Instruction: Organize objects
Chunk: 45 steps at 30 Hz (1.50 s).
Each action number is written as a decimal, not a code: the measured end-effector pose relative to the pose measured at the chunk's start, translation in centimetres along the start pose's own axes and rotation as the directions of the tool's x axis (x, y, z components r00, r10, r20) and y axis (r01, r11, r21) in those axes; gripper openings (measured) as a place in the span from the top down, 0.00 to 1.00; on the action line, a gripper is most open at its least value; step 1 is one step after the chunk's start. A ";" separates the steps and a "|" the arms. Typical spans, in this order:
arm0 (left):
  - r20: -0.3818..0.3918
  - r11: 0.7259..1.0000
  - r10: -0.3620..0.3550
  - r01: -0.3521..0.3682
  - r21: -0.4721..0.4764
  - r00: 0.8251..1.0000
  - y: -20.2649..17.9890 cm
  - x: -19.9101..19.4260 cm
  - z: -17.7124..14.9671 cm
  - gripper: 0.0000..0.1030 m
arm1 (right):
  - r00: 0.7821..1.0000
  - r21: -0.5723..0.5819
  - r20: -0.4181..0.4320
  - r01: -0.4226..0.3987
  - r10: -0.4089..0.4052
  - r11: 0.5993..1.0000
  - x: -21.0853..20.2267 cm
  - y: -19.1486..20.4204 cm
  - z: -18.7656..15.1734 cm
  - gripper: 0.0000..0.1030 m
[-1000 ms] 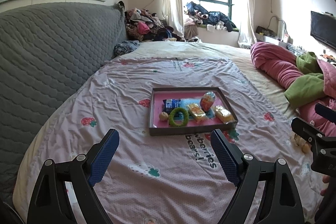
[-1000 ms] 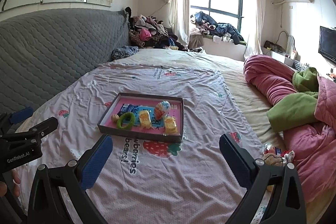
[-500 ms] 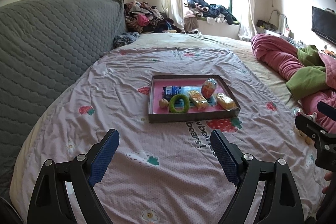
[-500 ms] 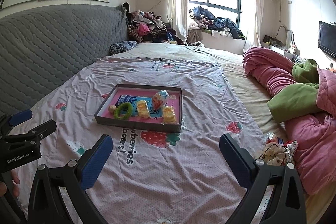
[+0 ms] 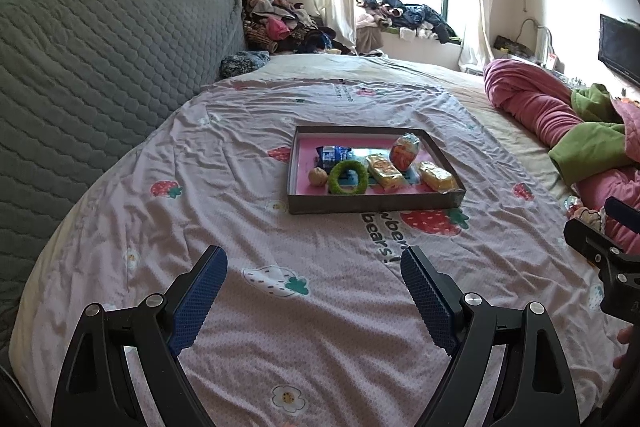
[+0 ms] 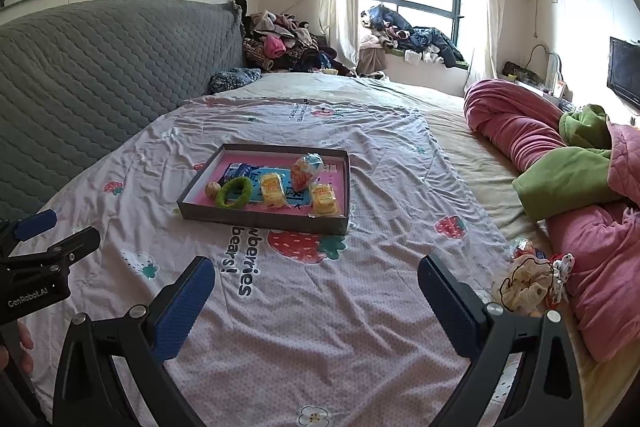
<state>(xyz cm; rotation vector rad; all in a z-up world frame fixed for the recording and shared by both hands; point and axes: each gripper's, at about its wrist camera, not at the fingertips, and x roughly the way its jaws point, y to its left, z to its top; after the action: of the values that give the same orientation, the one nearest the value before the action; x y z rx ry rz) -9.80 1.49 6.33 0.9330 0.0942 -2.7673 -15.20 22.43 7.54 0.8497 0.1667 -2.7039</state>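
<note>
Both grippers, left gripper and right gripper, are hovering wide open and empty over the bed; the tray is lying well ahead (right seems marginally nearer), holding snacks.

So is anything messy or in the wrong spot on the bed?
Yes: a small pile of scrunchies lies loose on the sheet beside the pink quilt, while the snacks and green ring sit in the tray.
</note>
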 end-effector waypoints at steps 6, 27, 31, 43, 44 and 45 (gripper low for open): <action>-0.006 1.000 0.002 -0.002 -0.003 1.000 0.3 0.3 -0.5 0.13 | 1.000 -0.003 -0.007 -0.002 0.002 1.000 0.2 0.2 -0.5 0.01; -0.038 1.000 0.007 -0.007 0.009 0.999 -0.4 2.5 -1.8 0.13 | 0.999 -0.008 -0.046 0.001 -0.001 1.000 2.3 -0.4 -2.0 0.01; -0.045 1.000 0.006 -0.006 0.011 0.999 -0.4 3.1 -2.3 0.13 | 0.998 -0.006 -0.057 0.000 0.000 1.000 3.0 -0.5 -2.5 0.01; -0.068 1.000 0.016 -0.015 0.013 0.998 -0.4 4.7 -3.4 0.13 | 0.997 -0.013 -0.077 -0.010 0.009 1.000 4.5 -0.4 -3.6 0.00; -0.071 1.000 0.017 -0.016 0.013 0.997 -0.4 4.9 -3.5 0.13 | 0.997 -0.013 -0.077 -0.012 0.011 1.000 4.6 -0.3 -3.6 0.00; -0.071 1.000 0.018 -0.017 0.013 0.997 -0.3 4.9 -3.5 0.13 | 0.997 -0.012 -0.081 -0.014 0.013 1.000 4.7 -0.3 -3.7 0.00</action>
<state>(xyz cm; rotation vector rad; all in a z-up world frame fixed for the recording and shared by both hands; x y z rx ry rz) -11.60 1.37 0.56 1.0310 0.0804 -2.7215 -16.99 22.30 1.77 0.9536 0.1945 -2.6549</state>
